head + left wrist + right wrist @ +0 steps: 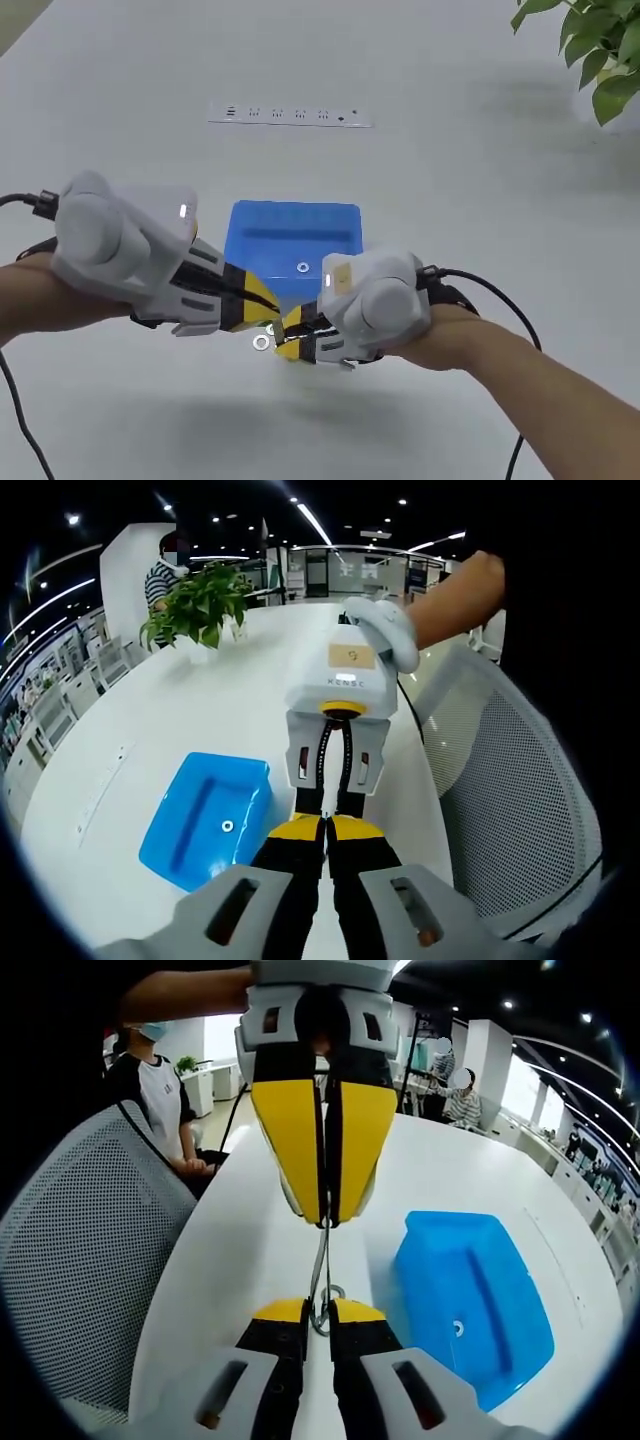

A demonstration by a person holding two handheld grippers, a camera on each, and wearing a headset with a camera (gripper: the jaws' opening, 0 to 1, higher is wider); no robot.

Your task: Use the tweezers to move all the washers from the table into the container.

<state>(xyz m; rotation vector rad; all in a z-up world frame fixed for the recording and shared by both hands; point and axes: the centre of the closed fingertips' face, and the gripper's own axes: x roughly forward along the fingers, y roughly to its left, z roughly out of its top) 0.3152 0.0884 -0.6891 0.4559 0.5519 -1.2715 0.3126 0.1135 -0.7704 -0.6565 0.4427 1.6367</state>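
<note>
Thin metal tweezers (321, 1260) run between my two grippers, which face each other tip to tip. My left gripper (268, 305) has its yellow jaws shut on one end of the tweezers. My right gripper (319, 1317) is shut on the other end. A silver washer (262, 342) lies on the white table just below the meeting jaws, and this washer (335, 1293) sits right beside the tweezers. The blue container (250, 230) stands just behind, holding one washer (303, 267). From the left gripper (325, 832), the container (190, 825) and its washer (228, 826) lie to the left.
A white power strip (290, 115) lies further back on the table (450, 170). A green plant (600, 50) stands at the far right corner. Mesh chairs (90, 1260) and people stand around the table's edge.
</note>
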